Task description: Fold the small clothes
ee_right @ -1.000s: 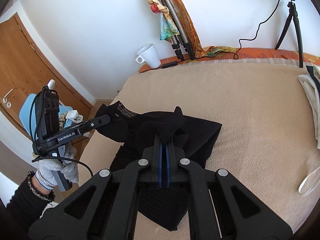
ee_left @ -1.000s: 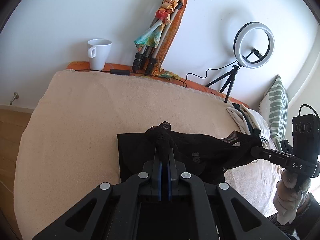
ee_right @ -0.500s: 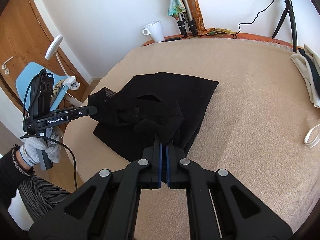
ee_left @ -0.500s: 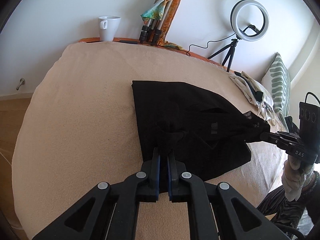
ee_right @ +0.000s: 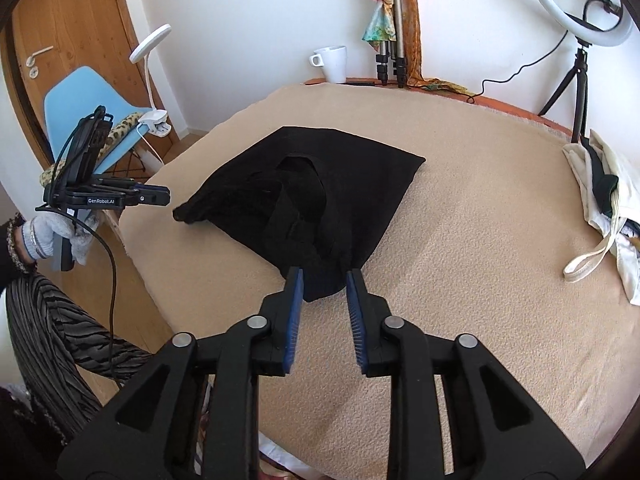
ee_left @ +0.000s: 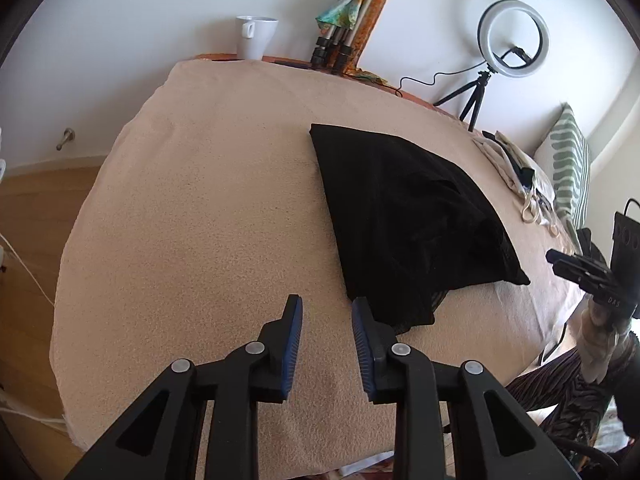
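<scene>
Both tools open — black garment (ee_left: 404,216) apparently folded.

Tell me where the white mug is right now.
The white mug stands on the orange ledge behind the bed, at top centre of the right wrist view, just left of the folded tripod.

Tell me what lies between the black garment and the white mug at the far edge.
Only bare beige blanket. The left wrist view shows an open stretch from the black garment up to the white mug, with nothing lying on it.
</scene>
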Action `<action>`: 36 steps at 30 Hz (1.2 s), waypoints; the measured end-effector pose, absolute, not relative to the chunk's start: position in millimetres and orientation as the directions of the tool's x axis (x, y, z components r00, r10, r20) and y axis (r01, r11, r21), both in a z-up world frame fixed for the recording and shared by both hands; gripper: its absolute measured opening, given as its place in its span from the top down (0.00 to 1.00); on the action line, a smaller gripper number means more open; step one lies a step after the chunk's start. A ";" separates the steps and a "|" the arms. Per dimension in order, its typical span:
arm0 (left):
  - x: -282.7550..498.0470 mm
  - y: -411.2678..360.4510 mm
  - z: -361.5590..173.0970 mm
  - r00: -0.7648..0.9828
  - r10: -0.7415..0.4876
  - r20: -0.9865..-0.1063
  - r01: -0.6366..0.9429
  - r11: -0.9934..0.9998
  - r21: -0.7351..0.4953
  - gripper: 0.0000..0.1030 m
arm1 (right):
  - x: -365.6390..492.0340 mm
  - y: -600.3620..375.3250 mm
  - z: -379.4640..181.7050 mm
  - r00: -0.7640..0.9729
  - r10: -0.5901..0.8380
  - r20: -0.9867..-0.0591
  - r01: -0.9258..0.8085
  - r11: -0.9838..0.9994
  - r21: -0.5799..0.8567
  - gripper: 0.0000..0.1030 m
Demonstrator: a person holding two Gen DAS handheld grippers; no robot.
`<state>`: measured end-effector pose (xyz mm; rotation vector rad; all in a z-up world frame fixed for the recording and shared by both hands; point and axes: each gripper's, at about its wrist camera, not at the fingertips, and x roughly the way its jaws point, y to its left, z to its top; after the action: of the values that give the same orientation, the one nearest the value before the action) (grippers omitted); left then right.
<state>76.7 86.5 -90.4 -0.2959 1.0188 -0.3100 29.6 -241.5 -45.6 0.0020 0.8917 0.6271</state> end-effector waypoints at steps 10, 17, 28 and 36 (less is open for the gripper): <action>90.7 73.6 -116.0 0.356 -0.556 -0.751 -0.025 0.798 -0.602 0.53 | 67.0 -268.5 -95.6 0.264 0.722 -0.639 -0.207 0.690 0.694 0.65; 97.5 71.7 -121.0 0.347 -0.585 -0.733 -0.047 0.770 -0.637 0.96 | 74.7 -258.7 -115.0 0.207 0.782 -0.588 -0.125 0.617 0.777 0.65; 91.6 94.7 -103.0 0.414 -0.519 -0.748 -0.029 0.814 -0.581 1.00 | 70.7 -261.7 -93.6 0.231 0.802 -0.551 -0.179 0.592 0.786 0.95; 91.6 94.6 -96.4 0.429 -0.428 -0.795 -0.023 0.875 -0.484 0.72 | 67.5 -252.2 -104.5 0.170 0.717 -0.676 -0.215 0.696 0.685 0.88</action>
<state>91.6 94.6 -96.4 -0.4629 1.1075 -0.2642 67.5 -252.2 -104.5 0.4941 1.2324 0.7017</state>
